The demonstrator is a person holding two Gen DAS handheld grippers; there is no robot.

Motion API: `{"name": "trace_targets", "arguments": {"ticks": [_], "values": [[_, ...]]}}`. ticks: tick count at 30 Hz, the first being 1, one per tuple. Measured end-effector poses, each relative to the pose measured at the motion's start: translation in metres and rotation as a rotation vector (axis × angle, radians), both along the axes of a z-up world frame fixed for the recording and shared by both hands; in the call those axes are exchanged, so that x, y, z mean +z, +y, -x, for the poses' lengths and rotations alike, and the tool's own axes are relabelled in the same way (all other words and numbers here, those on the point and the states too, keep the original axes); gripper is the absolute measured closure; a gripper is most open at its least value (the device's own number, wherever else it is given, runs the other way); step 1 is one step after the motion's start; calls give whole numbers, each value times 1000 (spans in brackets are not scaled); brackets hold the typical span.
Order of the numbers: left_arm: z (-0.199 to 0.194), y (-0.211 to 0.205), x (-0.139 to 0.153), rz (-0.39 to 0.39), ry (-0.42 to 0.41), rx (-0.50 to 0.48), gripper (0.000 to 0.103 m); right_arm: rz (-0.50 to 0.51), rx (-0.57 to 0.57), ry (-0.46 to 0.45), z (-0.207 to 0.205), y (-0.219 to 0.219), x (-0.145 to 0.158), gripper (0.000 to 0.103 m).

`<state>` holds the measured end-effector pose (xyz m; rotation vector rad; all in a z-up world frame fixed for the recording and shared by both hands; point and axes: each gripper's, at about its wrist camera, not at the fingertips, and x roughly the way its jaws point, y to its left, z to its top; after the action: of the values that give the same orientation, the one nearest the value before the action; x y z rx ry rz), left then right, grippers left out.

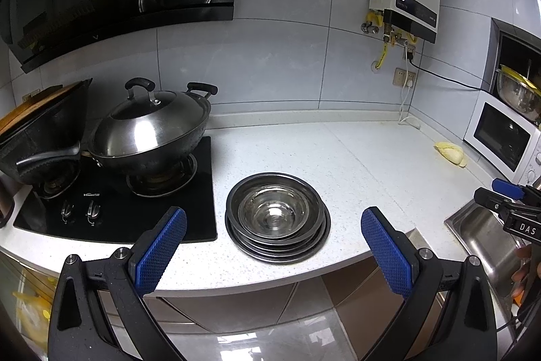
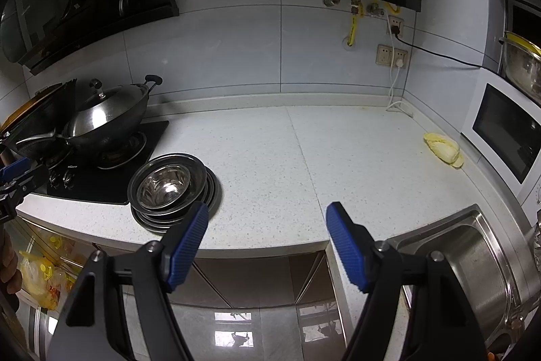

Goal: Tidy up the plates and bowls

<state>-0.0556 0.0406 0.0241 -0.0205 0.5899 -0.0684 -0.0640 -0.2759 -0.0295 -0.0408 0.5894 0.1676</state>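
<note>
A stack of steel plates (image 1: 257,251) with steel bowls (image 1: 274,212) nested on top sits on the white counter beside the stove. The same plates (image 2: 148,220) and bowls (image 2: 167,183) show at the left in the right wrist view. My left gripper (image 1: 274,222) hangs open in front of the counter edge, its blue pads on either side of the stack and apart from it. My right gripper (image 2: 267,219) is open too, to the right of the stack, with nothing between its pads. Its tip also shows at the far right edge (image 1: 497,195).
A lidded wok (image 1: 148,127) and a black pan (image 1: 40,131) stand on the black stove (image 1: 115,208). A steel sink (image 2: 473,263) lies at the right, a white microwave (image 2: 503,137) behind it, and a yellow cloth (image 2: 443,149) on the counter (image 2: 304,158). A hand (image 2: 8,263) shows at left.
</note>
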Motion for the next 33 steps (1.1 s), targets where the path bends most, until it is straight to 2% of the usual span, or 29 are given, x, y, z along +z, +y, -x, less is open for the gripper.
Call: {"name": "trace_targets", "arguments": {"ticks": [10,33], "values": [[0,1,-1,31,7,-4,2,2,4,-3,1,1,-1,32],[-1,-1,0,-14,-4,44,2,24,65,-20,0,12,-1,32]]}}
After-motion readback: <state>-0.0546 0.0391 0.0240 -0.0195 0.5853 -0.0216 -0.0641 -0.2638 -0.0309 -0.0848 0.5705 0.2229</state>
